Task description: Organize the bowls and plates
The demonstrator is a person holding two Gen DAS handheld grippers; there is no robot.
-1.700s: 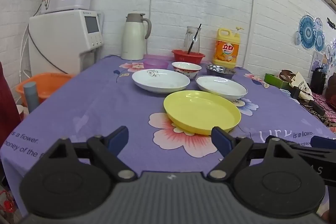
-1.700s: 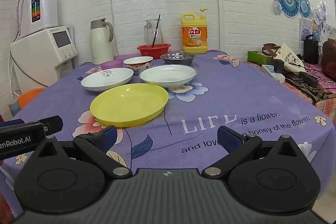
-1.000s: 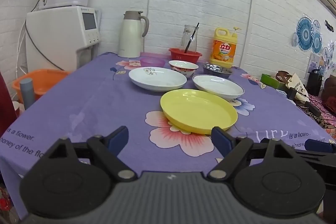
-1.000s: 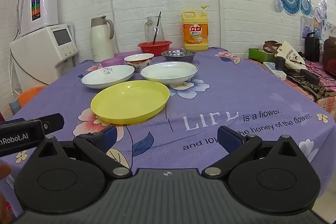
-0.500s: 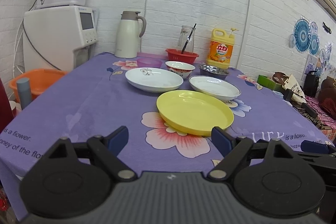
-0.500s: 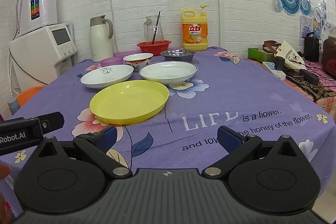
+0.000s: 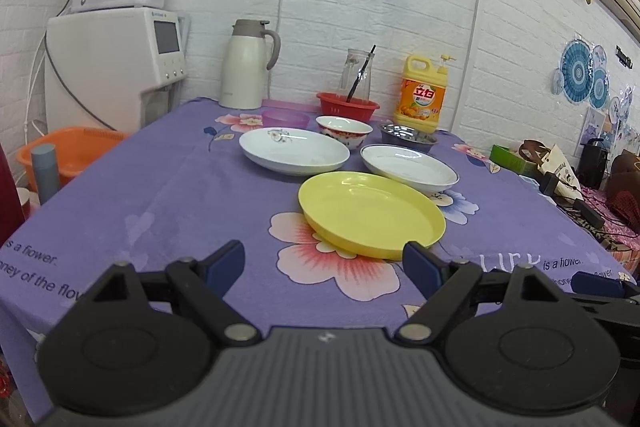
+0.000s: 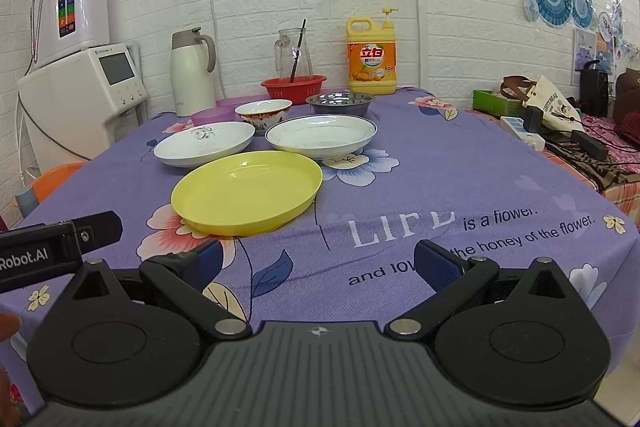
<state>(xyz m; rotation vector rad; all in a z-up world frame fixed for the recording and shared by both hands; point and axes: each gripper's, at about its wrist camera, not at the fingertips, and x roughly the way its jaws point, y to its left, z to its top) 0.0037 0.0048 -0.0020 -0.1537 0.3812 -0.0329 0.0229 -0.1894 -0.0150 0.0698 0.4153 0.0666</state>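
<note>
A yellow plate (image 7: 370,213) (image 8: 248,191) lies nearest on the purple flowered tablecloth. Behind it sit a white plate with a flower print (image 7: 294,151) (image 8: 204,143) and a white plate with a dark rim (image 7: 408,167) (image 8: 321,136). Further back stand a red-patterned bowl (image 7: 344,130) (image 8: 263,113), a metal bowl (image 7: 406,137) (image 8: 340,103) and a small purple bowl (image 7: 285,117) (image 8: 213,115). My left gripper (image 7: 324,265) is open over the near table edge, short of the yellow plate, with nothing between its fingers. My right gripper (image 8: 318,259) is open and empty too.
A white thermos (image 7: 245,65), a red basket (image 7: 347,105) with a glass jug, and a yellow detergent bottle (image 7: 424,94) line the back wall. A white appliance (image 7: 116,67) and orange basin (image 7: 72,153) stand left. Bags and boxes (image 8: 548,115) lie right.
Both views have shifted only slightly; the dishes lie where they were and both grippers stay open at the near edge.
</note>
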